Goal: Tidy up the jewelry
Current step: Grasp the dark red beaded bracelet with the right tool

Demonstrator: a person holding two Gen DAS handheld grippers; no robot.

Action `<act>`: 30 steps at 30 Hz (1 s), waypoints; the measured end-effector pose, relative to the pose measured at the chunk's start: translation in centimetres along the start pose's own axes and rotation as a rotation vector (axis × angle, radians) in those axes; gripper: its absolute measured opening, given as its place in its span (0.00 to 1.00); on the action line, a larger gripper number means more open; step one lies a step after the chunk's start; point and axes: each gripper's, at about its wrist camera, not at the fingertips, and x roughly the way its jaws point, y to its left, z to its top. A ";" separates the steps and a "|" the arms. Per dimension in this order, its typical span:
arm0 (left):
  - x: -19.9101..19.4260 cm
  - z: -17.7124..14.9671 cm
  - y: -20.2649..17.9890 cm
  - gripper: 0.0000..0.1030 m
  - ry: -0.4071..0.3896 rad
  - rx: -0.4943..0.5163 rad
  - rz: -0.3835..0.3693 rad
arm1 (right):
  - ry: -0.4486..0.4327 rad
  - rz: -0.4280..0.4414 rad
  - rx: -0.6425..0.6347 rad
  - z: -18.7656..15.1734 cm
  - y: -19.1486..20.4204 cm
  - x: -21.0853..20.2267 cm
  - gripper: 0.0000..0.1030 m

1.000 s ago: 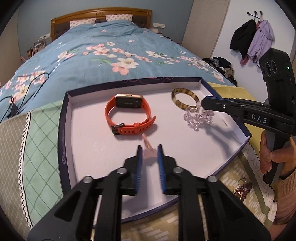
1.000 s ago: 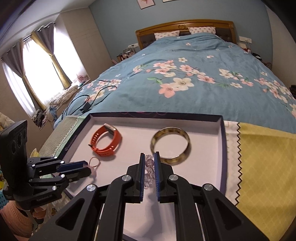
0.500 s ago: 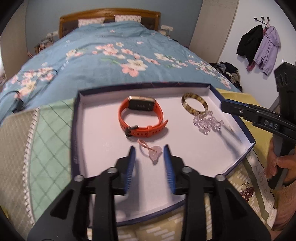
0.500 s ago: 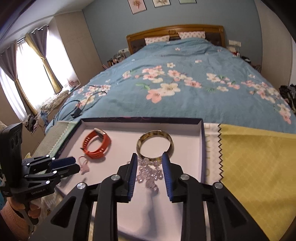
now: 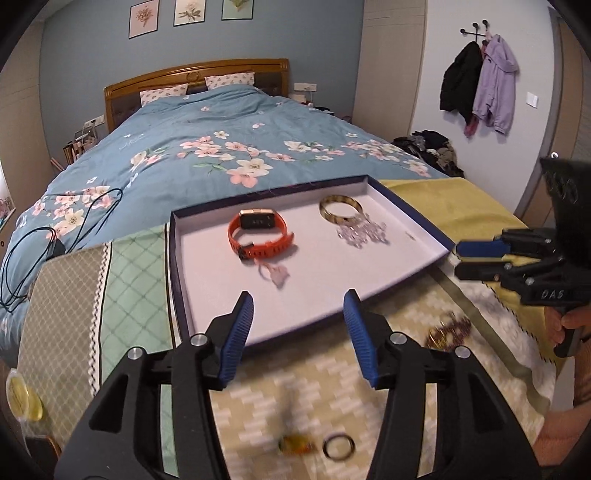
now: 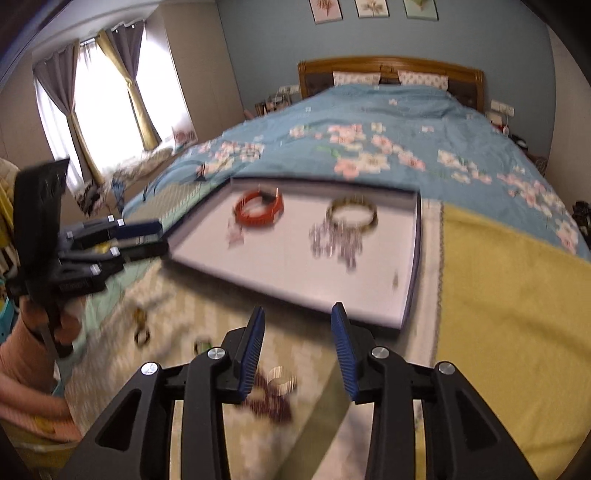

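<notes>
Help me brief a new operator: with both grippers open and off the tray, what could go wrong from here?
1. The clear bead bracelet lies against the brown-and-gold bangle; it could tangle or drag when either is moved.
2. The dark-rimmed white tray sits on soft bedding, so a nudge might tilt it.
3. Loose pieces like the small dark ring on the patterned cloth are blurred, so easy to misgrasp.

A: What room is it?
B: A bedroom with blue walls [image 5: 85,55]. The bed [image 5: 221,147] has a wooden headboard [image 5: 192,75] and a blue floral duvet.
A: And the light?
B: Daylight comes through a curtained window [image 6: 107,99]. Three framed pictures [image 5: 184,13] hang above; two jackets [image 5: 480,81] hang on wall hooks.
</notes>
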 end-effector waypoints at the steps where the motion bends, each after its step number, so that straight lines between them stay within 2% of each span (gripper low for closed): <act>1: -0.1 -0.4 -0.1 0.49 0.001 -0.001 0.000 | 0.019 -0.006 -0.002 -0.7 0.1 0.1 0.34; 10: -2.3 -4.7 -0.3 0.49 0.024 -0.014 -0.018 | 0.078 0.001 0.026 -4.6 0.9 0.2 0.35; 18: -3.1 -6.9 -0.1 0.49 0.043 -0.036 -0.039 | 0.086 -0.026 0.018 -5.0 1.4 0.7 0.34; 19: -3.2 -7.1 0.0 0.49 0.042 -0.040 -0.041 | 0.087 -0.034 0.008 -5.0 1.6 0.7 0.28; 20: -3.1 -7.0 0.0 0.49 0.044 -0.043 -0.042 | 0.091 -0.033 0.001 -5.0 1.7 0.8 0.18; 21: -3.2 -7.2 0.0 0.49 0.045 -0.046 -0.043 | 0.093 -0.035 -0.005 -5.0 1.8 0.8 0.14; 25: -3.3 -7.7 -0.2 0.49 0.052 -0.045 -0.045 | 0.092 -0.034 -0.018 -5.1 2.2 0.7 0.06; 30: -3.5 -8.3 -0.1 0.49 0.064 -0.044 -0.042 | 0.065 0.013 -0.007 -4.9 2.4 -0.3 0.05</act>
